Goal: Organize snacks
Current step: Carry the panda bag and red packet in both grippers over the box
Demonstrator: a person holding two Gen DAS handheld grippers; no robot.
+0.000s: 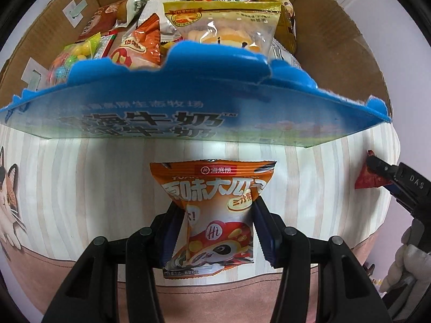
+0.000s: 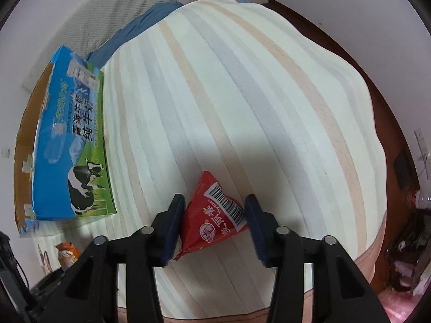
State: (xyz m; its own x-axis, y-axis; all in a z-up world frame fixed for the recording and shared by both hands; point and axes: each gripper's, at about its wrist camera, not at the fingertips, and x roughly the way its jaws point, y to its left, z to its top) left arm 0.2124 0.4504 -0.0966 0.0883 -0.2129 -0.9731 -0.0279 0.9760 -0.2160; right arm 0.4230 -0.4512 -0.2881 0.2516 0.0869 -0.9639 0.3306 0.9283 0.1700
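Left gripper (image 1: 215,228) levelled toward the milk carton (image 1: 161,118), clamped on an orange seed packet (image 1: 215,215) held upright just before the carton's torn blue flap. Right gripper (image 2: 215,215) angled down over the striped bedspread (image 2: 242,94), pads (image 2: 172,231) pressed against a red triangular packet (image 2: 212,215), apparently gripped. Carton piled with snack bags (image 1: 215,27).

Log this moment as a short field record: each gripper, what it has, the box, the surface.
left gripper: shut on orange snack packet, held in front of the box
right gripper: jaws astride red triangular packet; grip not certain
milk carton box: open, torn blue rim, holds many snack packs
box contents: yellow pastry bag, orange packet, candy bag among them
surface: striped bedsheet
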